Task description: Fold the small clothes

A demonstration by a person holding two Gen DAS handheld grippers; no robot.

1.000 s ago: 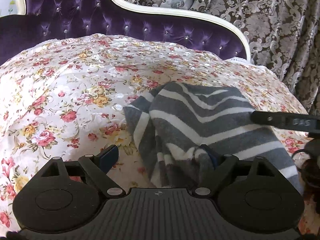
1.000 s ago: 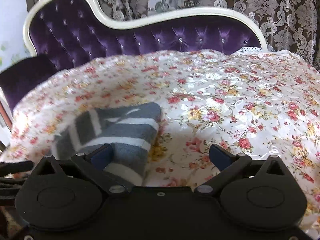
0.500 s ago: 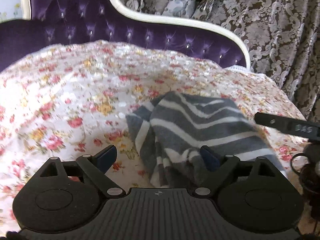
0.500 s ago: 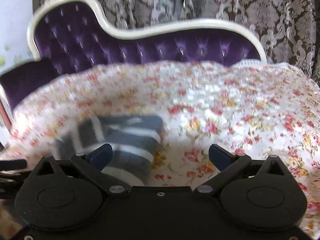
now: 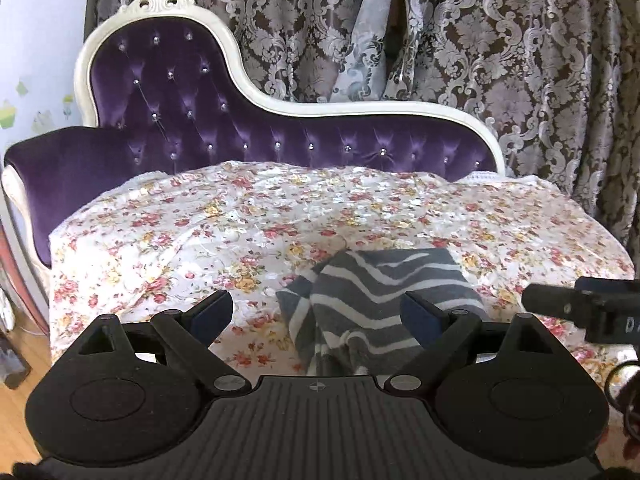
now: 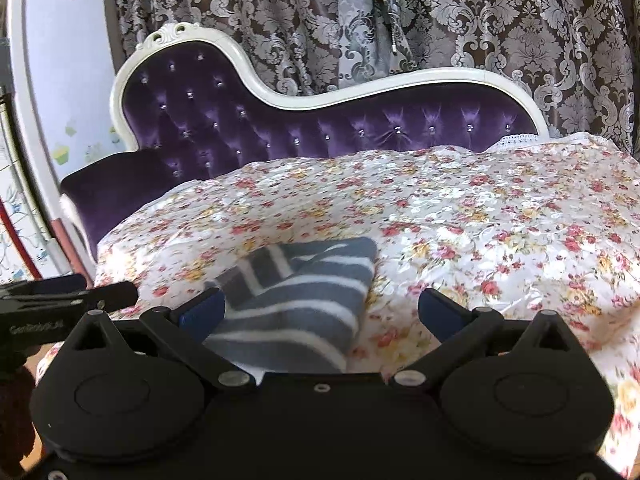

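A folded grey garment with white stripes (image 5: 380, 280) lies on the floral cover (image 5: 200, 232) near its front edge. My left gripper (image 5: 316, 314) is open and hovers above and short of the garment, nothing between its blue pads. In the right wrist view the same garment (image 6: 304, 280) lies left of centre on the cover (image 6: 480, 220). My right gripper (image 6: 320, 312) is open too and holds nothing. Each gripper shows in the other's view: the right one (image 5: 580, 308) at the right edge, the left one (image 6: 60, 304) at the left edge.
The cover drapes a purple tufted chaise with a white frame (image 5: 180, 120). A patterned curtain (image 5: 480, 60) hangs behind it. A pale wall (image 6: 40, 120) stands at the left, and wooden floor (image 5: 16, 408) shows below the cover's left edge.
Both grippers have drawn back and risen, so the garment looks smaller and more of the chaise and curtain shows. The garment stays where it lay. Both stay open.
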